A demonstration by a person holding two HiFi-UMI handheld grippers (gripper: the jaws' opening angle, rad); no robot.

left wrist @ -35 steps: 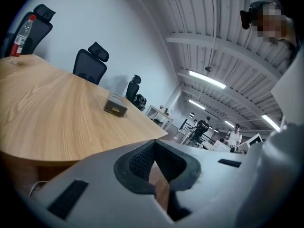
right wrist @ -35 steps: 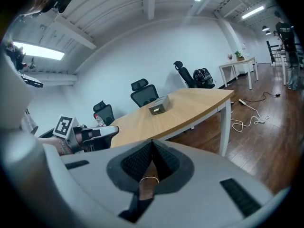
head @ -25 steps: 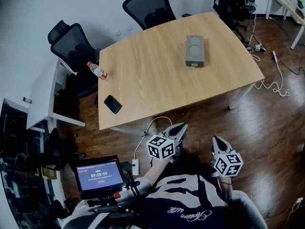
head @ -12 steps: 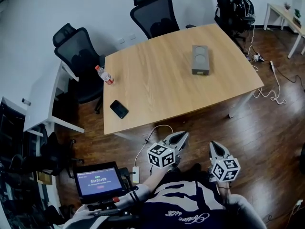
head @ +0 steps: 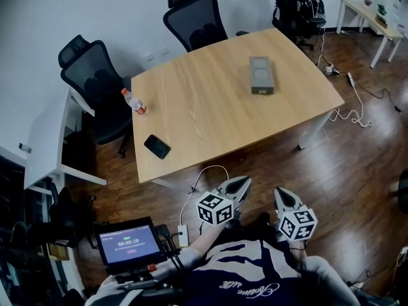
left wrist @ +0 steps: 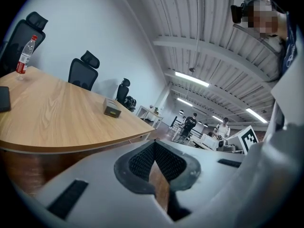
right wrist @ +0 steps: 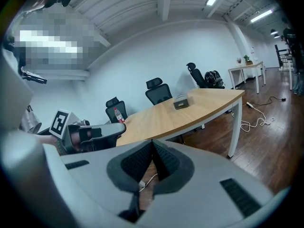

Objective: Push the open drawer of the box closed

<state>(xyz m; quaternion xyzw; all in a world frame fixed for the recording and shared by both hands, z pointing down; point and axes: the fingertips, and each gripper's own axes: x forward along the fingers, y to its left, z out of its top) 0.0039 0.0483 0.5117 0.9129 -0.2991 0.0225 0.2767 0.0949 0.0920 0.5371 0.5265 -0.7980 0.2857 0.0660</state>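
Observation:
A grey box with two round recesses on top lies at the far right of the wooden table. Its drawer end faces the table's near edge and stands slightly out. The same box is small in the left gripper view and far off in the right gripper view. My left gripper and right gripper hang side by side below the table's near edge, over the floor and well short of the box. Both are shut with nothing between the pads.
A water bottle and a black phone sit at the table's left side. Black office chairs stand behind and to the left. A screen rests near my left hand. Cables and a power strip lie on the wooden floor.
The head view has shifted a little, so the table and box sit slightly differently in frame. Both grippers stay shut in front of my body, hardly moved.

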